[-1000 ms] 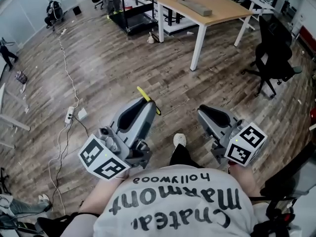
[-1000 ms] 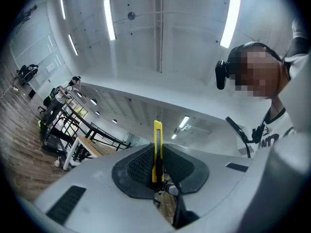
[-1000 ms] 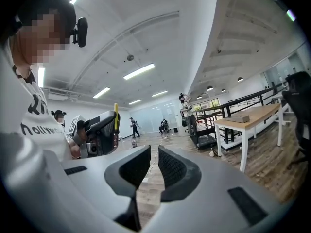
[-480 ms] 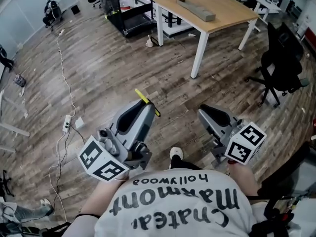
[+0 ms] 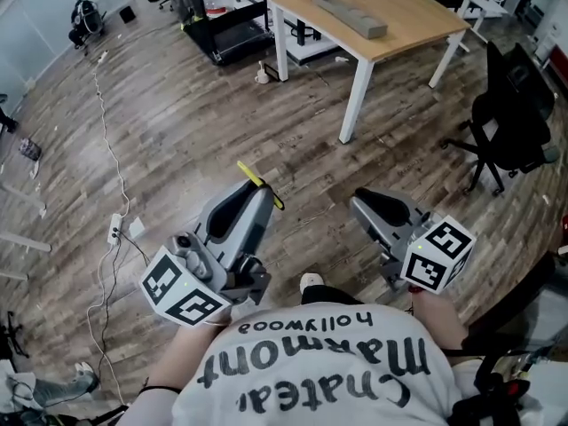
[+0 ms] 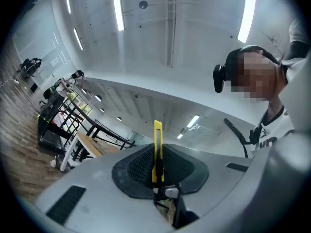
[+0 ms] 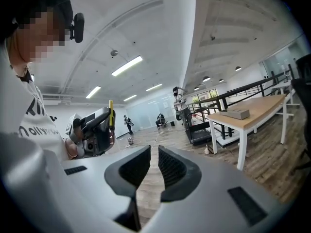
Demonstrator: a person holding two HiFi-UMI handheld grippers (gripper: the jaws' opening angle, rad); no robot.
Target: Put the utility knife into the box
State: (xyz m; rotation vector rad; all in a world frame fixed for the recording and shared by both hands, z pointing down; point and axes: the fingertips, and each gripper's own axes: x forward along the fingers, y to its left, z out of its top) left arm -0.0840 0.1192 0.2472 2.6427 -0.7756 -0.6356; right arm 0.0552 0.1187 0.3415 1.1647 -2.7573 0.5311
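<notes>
Yellow knife (image 6: pixel 157 147) juts from the clenched left tool (image 5: pixel 259 192). Right tool (image 7: pixel 154 153), empty and slightly parted, points forward beside it over the floor (image 5: pixel 177 122).

Bright, even indoor light in all views. It comes from ceiling light strips (image 6: pixel 118 8), which are blown out to white in both gripper views. In the head view the wooden floor (image 5: pixel 177 122) is flatly lit, with only a faint soft shadow under the table (image 5: pixel 390 11). Fisheye distortion is strong: lines bow and the gripper-view corners go black. Close to the lens, the shells of the left hand-held gripper (image 6: pixel 158 166) and right hand-held gripper (image 7: pixel 151 171) are soft. The utility knife (image 6: pixel 157 149) is crisp against the pale ceiling.
</notes>
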